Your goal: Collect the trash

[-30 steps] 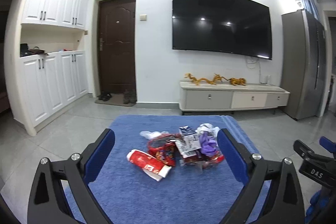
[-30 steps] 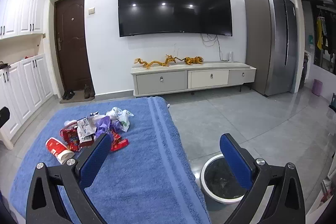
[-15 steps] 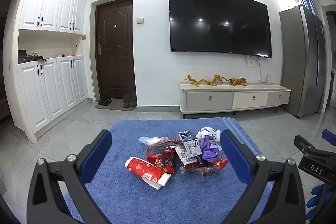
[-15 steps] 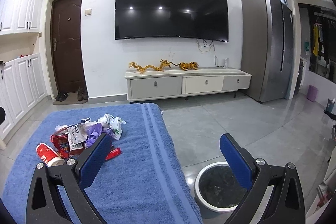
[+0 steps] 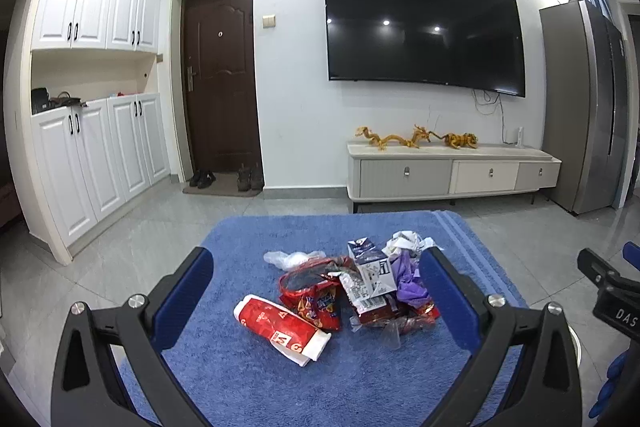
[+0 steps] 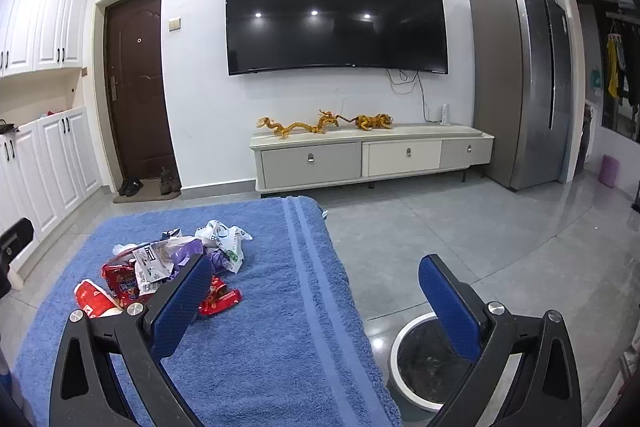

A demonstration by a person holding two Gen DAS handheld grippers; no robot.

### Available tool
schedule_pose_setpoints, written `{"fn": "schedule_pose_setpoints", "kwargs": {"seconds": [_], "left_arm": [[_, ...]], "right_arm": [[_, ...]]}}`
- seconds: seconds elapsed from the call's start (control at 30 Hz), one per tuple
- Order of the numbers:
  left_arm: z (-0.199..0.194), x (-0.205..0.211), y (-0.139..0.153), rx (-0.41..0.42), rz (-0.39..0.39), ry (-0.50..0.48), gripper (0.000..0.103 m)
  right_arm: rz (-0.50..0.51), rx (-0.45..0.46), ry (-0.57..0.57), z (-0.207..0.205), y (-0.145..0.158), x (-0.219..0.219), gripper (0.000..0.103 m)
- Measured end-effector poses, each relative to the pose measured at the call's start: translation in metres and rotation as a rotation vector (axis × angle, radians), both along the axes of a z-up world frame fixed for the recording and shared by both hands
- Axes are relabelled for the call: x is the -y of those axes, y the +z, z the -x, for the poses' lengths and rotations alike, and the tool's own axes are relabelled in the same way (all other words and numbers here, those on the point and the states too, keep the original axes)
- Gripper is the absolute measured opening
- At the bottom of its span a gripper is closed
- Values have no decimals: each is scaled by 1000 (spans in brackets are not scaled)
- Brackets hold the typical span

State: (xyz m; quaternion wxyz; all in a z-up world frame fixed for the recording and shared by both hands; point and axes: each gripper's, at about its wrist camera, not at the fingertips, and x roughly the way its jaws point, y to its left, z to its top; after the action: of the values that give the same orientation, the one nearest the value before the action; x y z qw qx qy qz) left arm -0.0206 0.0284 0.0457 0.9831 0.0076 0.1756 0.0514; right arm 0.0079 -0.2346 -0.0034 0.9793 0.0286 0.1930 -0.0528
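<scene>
Both grippers spread wide, empty, above blue towel.

Left gripper [image 5: 316, 281] jaws well apart, framing trash pile [image 5: 352, 291] on the blue towel [image 5: 360, 387]; nothing between the pads. Red paper cup [image 5: 282, 327] on its side at pile's near left, red snack bag [image 5: 316, 291] just beside. Right gripper [image 6: 316, 291] jaws equally apart, empty; white-rimmed bin [image 6: 416, 367] on floor just right of towel edge.

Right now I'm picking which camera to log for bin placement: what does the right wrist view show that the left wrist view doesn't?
Only the right wrist view shows the white trash bin on the floor beside the blue towel, under the open right gripper. Only the left wrist view shows the open left gripper framing the trash pile. Both show pile, towel and TV.
</scene>
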Motion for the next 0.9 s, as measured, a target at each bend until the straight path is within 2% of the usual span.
{"fn": "schedule_pose_setpoints", "kwargs": {"seconds": [0.3,0.47,0.63,0.7,0.9], "left_arm": [[-17,-35,-21,-65,4,52,103],[-25,-58,-52,-157,6,47,103],[-36,-65,-77,-250,32,3,103],[-46,-69,-85,-289,68,-24,103],[-80,-90,-113,-403,209,-25,103]], "right_arm": [[-74,-53,71,-21,-16,5,103],[-88,-117,163,-39,-32,-8,102],[-100,-206,263,-63,-54,-25,83],[-112,-238,302,-72,-61,-33,75],[-144,-302,396,-94,-73,-50,70]]}}
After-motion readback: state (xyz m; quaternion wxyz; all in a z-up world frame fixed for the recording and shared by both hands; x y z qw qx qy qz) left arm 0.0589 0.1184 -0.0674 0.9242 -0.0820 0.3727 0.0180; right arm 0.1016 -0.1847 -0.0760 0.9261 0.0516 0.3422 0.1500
